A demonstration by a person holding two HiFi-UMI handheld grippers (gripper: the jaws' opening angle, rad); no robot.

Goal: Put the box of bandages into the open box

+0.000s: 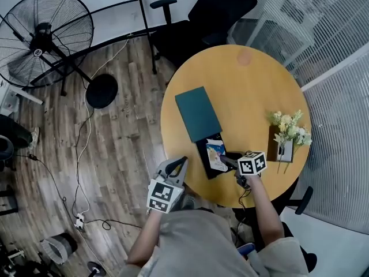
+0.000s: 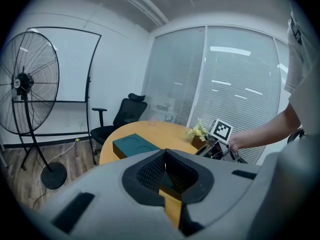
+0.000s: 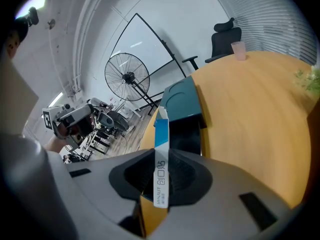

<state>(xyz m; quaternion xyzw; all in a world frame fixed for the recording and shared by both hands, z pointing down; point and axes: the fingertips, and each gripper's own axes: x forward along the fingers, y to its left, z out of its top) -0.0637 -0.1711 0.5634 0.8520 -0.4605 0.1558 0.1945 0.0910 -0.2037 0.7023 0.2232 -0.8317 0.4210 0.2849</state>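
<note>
Wood-plank floor [image 1: 127, 114] fills the left of the head view, where a big standing fan [image 1: 43, 36] sits at the far left with a cable trailing toward the near side. Right of it stands a round yellow-wood table [image 1: 248, 91], with a black office chair [image 1: 202, 16] at its far edge.

The left gripper [image 1: 183, 161] hangs off the table's near-left rim, above the floor and not touching the tabletop. In its own view, the left gripper [image 2: 165, 154] has its dark pads drawn together at the tips, with nothing between them.

On the table, a teal lid [image 1: 197, 113] lies flat. Touching its near end is the open box [image 1: 203, 154], black inside. The box of bandages [image 1: 217, 154] is over that black interior, pinched by the right gripper [image 1: 228, 159], which reaches in from the right. In the right gripper view, the jaws are clamped on the box of bandages [image 3: 161, 159] – seen edge-on, white and blue – with its far end out over the open box [image 3: 187, 136]. Whether it rests on the bottom I cannot tell.

Further right, a small holder of pale flowers [image 1: 290, 128] stands near the table's right edge. A pink cup [image 1: 244, 57] sits at the far side. Beyond the table is a glass wall with blinds.
</note>
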